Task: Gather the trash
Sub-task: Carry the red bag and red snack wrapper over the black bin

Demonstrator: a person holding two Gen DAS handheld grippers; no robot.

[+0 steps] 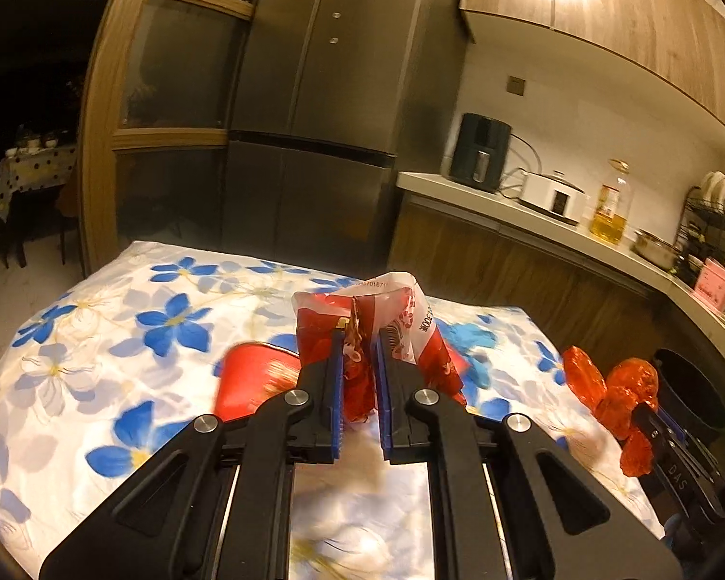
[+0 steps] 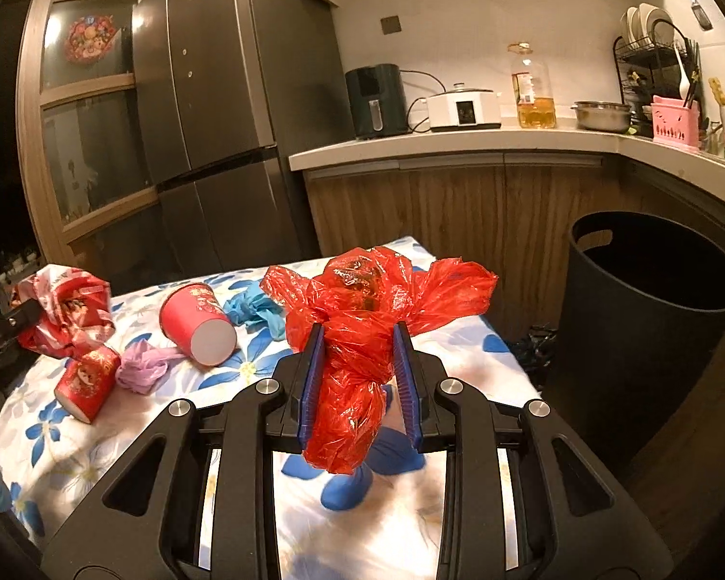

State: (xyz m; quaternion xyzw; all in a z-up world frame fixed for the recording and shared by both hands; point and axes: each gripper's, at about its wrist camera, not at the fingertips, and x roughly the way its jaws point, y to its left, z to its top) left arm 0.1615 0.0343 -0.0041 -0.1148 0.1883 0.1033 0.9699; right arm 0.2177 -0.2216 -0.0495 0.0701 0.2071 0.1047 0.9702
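While both grippers hang above the table (image 2: 135, 440), one floral cloth of white with blue flowers covers it, and it serves as the landmark for everything else. One tall dark bin (image 2: 652, 309), round, smooth-walled and with a handle slot near its rim, stands on the floor just off the table's right-hand edge.

One crumpled red plastic bag (image 2: 362, 338), thin, glossy and twisted into a knot, sits above the table's right part, pinched between the blue pads of the right gripper (image 2: 357, 338), whose jaws stand partly closed around the bag's bunched middle; its loose ends flare out beyond the fingertips and below them. One red-and-white printed wrapper (image 1: 362, 333), creased and stiff-looking, is raised above the table's left part, clamped in the left gripper (image 1: 360, 338), whose jaws are nearly closed with only the folded film between them.

Two red paper cups lie on their sides on the cloth: the larger cup (image 2: 198, 321) near the table's middle, its white base facing the camera, and the smaller cup (image 2: 88, 382) nearer the left edge. Between them lies one soft lilac glove (image 2: 142, 367), bunched up. One blue glove (image 2: 256, 311), also crumpled, lies beyond the larger cup, toward the table's far side.
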